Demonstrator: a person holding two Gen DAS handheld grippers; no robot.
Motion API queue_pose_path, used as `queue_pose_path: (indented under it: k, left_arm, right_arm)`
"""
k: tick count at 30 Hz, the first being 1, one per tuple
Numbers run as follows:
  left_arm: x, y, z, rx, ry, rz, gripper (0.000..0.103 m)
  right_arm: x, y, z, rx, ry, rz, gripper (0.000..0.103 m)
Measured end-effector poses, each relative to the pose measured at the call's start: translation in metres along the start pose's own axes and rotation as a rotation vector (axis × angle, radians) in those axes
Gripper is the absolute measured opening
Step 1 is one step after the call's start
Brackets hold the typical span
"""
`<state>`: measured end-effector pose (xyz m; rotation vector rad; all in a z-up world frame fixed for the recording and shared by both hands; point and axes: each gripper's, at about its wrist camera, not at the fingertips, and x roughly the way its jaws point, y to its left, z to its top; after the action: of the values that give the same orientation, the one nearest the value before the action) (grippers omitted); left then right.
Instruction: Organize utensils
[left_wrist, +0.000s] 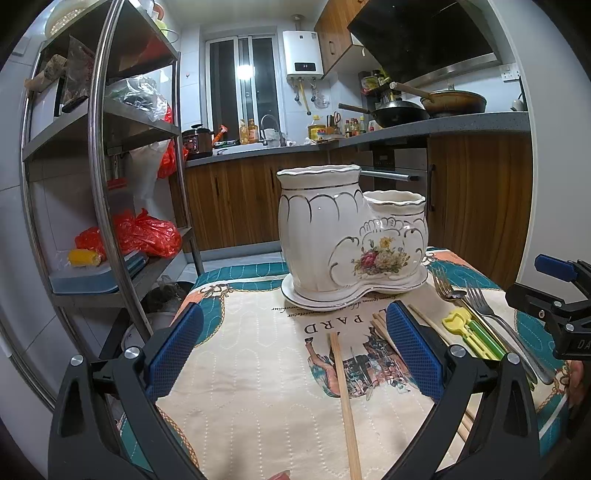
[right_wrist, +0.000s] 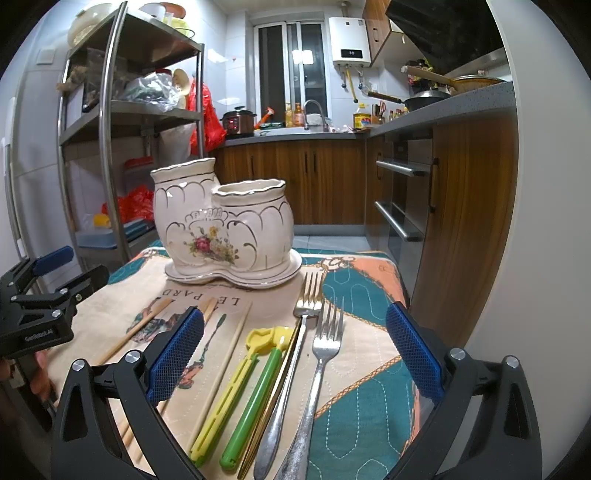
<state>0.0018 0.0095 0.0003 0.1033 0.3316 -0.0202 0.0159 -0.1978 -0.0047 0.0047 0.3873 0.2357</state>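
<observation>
A white ceramic utensil holder (left_wrist: 351, 236) with two joined compartments — a taller one and a shorter one, trimmed in gold and painted with a flower spray — stands upright on its matching saucer at the far end of the tabletop (right_wrist: 362, 398), which is covered by a quilted cloth in cream, teal and peach. Both compartments look empty from these low angles (their insides are not visible). The left claw (left_wrist: 295, 350) hovers low over the cloth, its blue-padded fingers spread wide and gripping nothing; a single wooden chopstick (left_wrist: 345, 402) lies flat between them, pointing toward the holder, and more wooden chopsticks (left_wrist: 380, 326) lie just beside the right-hand pad. The right claw (right_wrist: 295, 350) is likewise released, its pads wide apart above a row of utensils lying side by side on the cloth: a yellow training chopstick (right_wrist: 225, 395) and a green one (right_wrist: 255, 402) joined by a yellow clip at the top, a thin gold-coloured piece against them, then two metal forks (right_wrist: 317, 354) with tines pointing toward the holder. One more loose wooden chopstick (right_wrist: 229, 354) lies left of the yellow one. Everything rests on the cloth in front of the holder — none of it inside. Behind stand a metal shelf rack (left_wrist: 110, 155) and wooden kitchen cabinets (right_wrist: 314, 181).
</observation>
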Motion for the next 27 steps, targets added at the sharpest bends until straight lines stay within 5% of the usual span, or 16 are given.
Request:
queue_pose_path:
  k: [27]
  left_arm:
    - [-0.0009,0.0012,-0.0004,-0.005,-0.002,-0.001,0.098]
  right_arm:
    - [-0.0009,0.0004,0.0002,-0.005,-0.001,-0.002,0.098]
